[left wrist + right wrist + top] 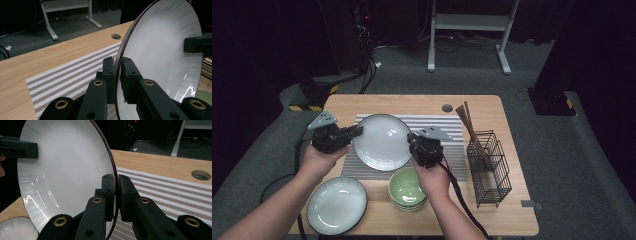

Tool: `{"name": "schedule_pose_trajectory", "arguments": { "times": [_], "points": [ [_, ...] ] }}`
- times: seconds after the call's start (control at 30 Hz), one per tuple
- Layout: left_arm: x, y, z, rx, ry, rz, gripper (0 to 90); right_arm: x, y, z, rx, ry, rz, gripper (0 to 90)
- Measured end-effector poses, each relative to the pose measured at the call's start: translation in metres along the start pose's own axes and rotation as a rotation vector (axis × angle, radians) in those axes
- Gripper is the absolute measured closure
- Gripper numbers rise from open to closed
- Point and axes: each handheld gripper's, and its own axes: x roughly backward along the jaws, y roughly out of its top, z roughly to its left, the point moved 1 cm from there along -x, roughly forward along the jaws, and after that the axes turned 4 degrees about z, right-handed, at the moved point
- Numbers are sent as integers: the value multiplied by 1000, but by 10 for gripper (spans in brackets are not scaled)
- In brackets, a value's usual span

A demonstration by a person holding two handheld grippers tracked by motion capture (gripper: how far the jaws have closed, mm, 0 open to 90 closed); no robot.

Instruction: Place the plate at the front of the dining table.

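Note:
A large white plate with a dark rim hangs above the striped placemat, held from both sides. My left gripper is shut on its left rim, and my right gripper is shut on its right rim. In the left gripper view my jaws pinch the plate's edge, with the plate's face to the right and the other gripper's jaw on its far rim. The right gripper view shows the same pinch on the rim, the plate's face to the left.
A second white plate lies at the front left of the wooden table. A stack of green bowls sits just below my right hand. A black wire rack holding chopsticks stands at the right.

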Motion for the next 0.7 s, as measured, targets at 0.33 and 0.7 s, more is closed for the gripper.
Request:
{"name": "schedule_pose_trajectory", "arguments": {
  "times": [0.33, 0.7],
  "points": [
    [-18, 1, 1, -6, -9, -16, 820, -7, 3, -13, -1, -26, -7, 833],
    [-40, -8, -2, 0, -1, -57, 821, -14, 5, -29, 11, -73, 3, 826]
  ]
}}
